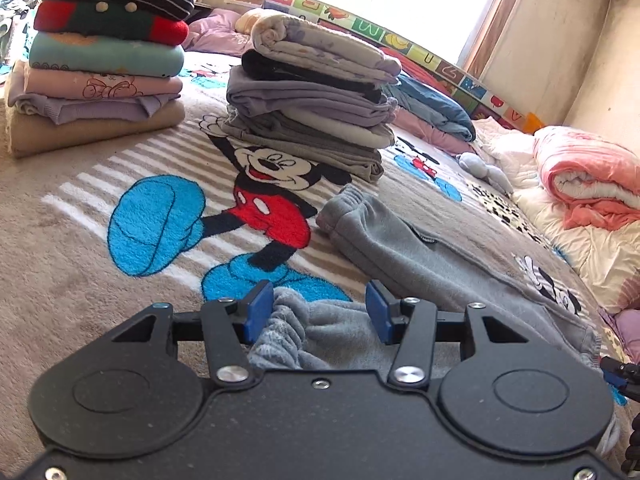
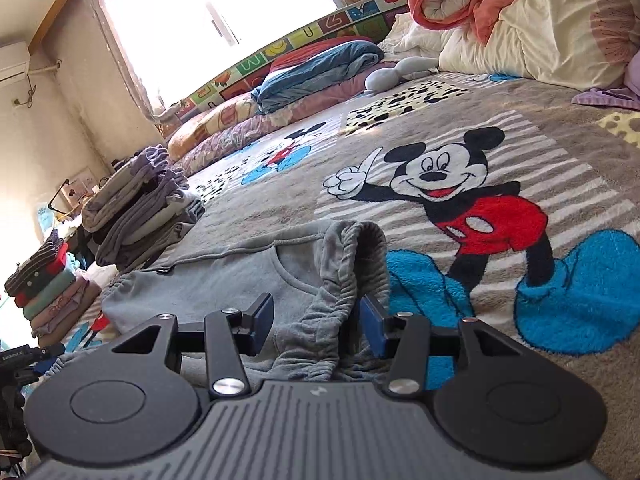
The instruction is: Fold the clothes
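Grey sweatpants lie flat on the Mickey Mouse blanket that covers the bed, with both ends of the garment reaching in between the fingers of the two handheld tools. At the near edge of the left wrist view, the left tool stands with its blue pads apart, a bunched elastic cuff lying loosely between them without being pinched. In the right wrist view, the right tool is likewise spread wide, the gathered waistband rising in a fold between its fingers and resting close against the right-hand pad. Just beyond the sweatpants, the blanket's printed Mickey figure stretches across pale stripes. Past that figure stands a stack of folded grey and lilac clothes, and to the left of that stack a second, more colourful pile of folded tops topped by a dark striped piece. To the right of the sweatpants, a rolled pink quilt rests on cream bedding. Farther back, a folded blue blanket lies against a bright alphabet play mat propped along the wall under a sunlit window.
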Tool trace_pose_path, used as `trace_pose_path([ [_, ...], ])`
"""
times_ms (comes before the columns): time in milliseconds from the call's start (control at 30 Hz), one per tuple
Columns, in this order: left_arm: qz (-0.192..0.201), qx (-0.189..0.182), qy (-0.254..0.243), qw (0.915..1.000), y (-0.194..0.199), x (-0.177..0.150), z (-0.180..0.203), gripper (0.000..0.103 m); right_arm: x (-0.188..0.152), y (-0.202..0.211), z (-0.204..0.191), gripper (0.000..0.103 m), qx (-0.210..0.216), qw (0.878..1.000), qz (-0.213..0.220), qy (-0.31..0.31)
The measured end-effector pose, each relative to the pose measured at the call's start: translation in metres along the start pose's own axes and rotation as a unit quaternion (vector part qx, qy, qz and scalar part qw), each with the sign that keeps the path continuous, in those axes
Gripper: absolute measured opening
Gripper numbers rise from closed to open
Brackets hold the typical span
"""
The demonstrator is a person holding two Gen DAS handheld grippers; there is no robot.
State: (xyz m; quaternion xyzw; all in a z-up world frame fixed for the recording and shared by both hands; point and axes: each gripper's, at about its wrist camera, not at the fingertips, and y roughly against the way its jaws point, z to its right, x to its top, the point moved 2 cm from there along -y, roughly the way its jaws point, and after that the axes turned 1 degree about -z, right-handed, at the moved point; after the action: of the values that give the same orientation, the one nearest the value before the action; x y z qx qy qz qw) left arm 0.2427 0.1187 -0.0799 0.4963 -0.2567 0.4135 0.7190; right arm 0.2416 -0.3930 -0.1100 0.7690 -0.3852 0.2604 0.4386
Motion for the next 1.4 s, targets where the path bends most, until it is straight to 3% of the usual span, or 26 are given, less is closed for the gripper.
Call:
trace_pose_path([
  [233, 0.005, 0.002, -0.011, 0.9999, -0.004, -0.001, 0.003, 0.049, 0.007, -0.029, 0.014, 0.045, 0.012, 0.999, -0.029, -0.010],
  [267, 0.003, 0.005, -0.010, 0.9999, -0.006, -0.001, 0.002, 0.049, 0.007, -0.033, 0.018, 0.039, 0.018, 0.999, -0.035, -0.019],
  [300, 0.001, 0.007, -0.009, 0.9999, -0.008, -0.001, 0.001, 0.049, 0.007, -0.034, 0.016, 0.024, 0.027, 0.999, -0.038, -0.019],
  [400, -0.004, 0.010, 0.001, 0.9999, -0.012, -0.001, -0.003, 0.049, 0.013, -0.027, 0.014, 0.008, 0.056, 0.998, -0.022, -0.035],
  [500, -0.008, 0.005, 0.010, 0.9999, -0.013, -0.002, -0.006, 0.049, 0.036, -0.008, 0.015, 0.007, 0.080, 0.994, 0.035, -0.061],
  [600, -0.019, 0.005, 0.018, 0.9996, -0.017, -0.003, -0.010, 0.049, 0.049, -0.007, 0.018, 0.007, 0.055, 0.996, 0.047, -0.044],
  [733, -0.033, 0.007, 0.035, 0.9988, -0.023, -0.004, -0.018, 0.049, 0.032, -0.037, 0.050, 0.007, 0.000, 0.996, 0.009, -0.084],
  [900, -0.013, 0.015, 0.027, 0.9995, -0.014, 0.001, -0.017, 0.049, 0.027, -0.044, 0.048, 0.007, -0.016, 0.997, 0.008, -0.077],
  [1100, 0.010, -0.001, -0.007, 0.9999, -0.004, 0.029, 0.010, 0.050, 0.024, -0.042, 0.049, 0.007, -0.002, 0.997, 0.017, -0.077],
  [1267, -0.029, -0.003, -0.064, 0.9975, -0.051, 0.065, 0.042, 0.051, 0.025, -0.042, 0.051, 0.010, 0.010, 0.997, 0.015, -0.081],
  [1400, -0.074, 0.009, -0.125, 0.9893, -0.098, 0.083, 0.055, 0.051, 0.025, -0.043, 0.051, 0.012, 0.013, 0.996, 0.014, -0.082],
])
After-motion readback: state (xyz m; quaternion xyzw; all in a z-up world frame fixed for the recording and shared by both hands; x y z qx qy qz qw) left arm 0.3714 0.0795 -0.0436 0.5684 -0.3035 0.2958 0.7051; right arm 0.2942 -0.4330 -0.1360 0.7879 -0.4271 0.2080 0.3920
